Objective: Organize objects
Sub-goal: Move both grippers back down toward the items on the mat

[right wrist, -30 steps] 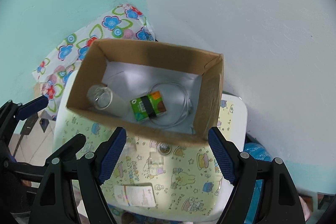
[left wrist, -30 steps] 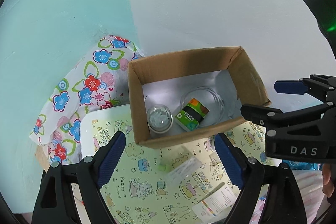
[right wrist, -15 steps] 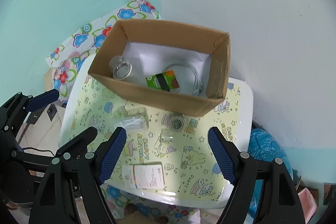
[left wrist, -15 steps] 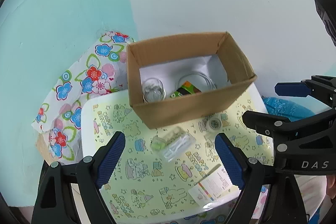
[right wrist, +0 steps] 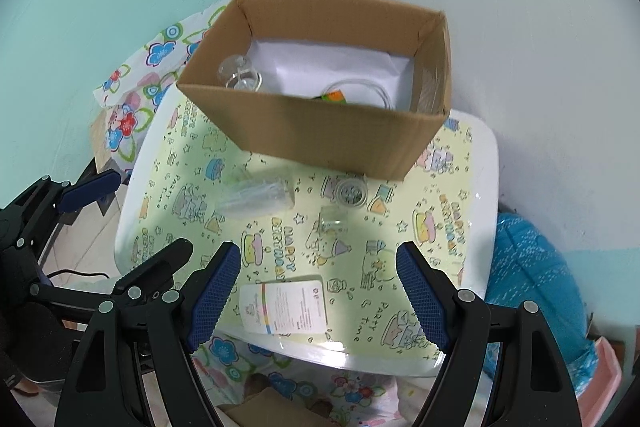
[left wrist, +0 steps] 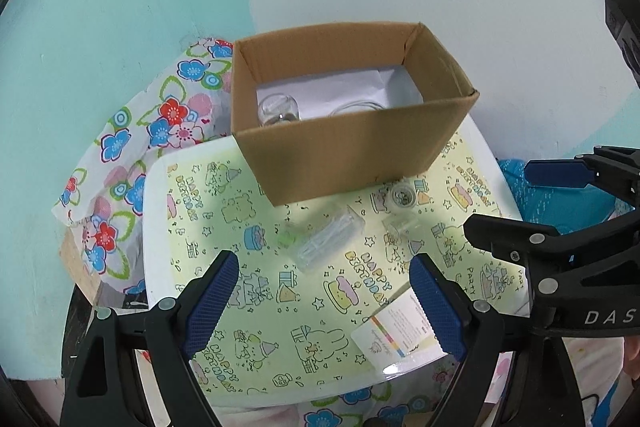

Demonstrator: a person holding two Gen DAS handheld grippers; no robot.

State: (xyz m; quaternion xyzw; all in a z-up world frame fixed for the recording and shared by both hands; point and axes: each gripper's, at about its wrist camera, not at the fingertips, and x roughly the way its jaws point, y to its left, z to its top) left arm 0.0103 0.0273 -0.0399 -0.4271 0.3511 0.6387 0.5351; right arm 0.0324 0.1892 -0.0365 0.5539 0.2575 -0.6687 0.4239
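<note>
The left gripper [left wrist: 324,301] is hovering over the near edge of the surface [left wrist: 160,195] with its jaws spread wide and nothing between them, and the right gripper [right wrist: 318,293] is doing the same beside it, equally wide and holding nothing. A cardboard box [left wrist: 360,151] is sitting at the far side of the surface against the wall, and inside it a clear glass jar [right wrist: 240,75] is resting in the left corner, with a green and orange packet [right wrist: 336,95] and a coil of clear tubing [right wrist: 374,91] peeking over the near wall. In front of the box, a clear plastic case [left wrist: 330,241] of thin white sticks is lying slantwise, a small round clear pot [right wrist: 351,191] is standing just beside the box, and a tiny clear cube [right wrist: 332,218] is sitting near that pot. A white card [right wrist: 285,305] with a coloured stripe is lying flat close to the near edge, between the right gripper's blue fingertips [right wrist: 214,293]. A flowered cloth [left wrist: 132,163] is hanging to the left of the surface.
</note>
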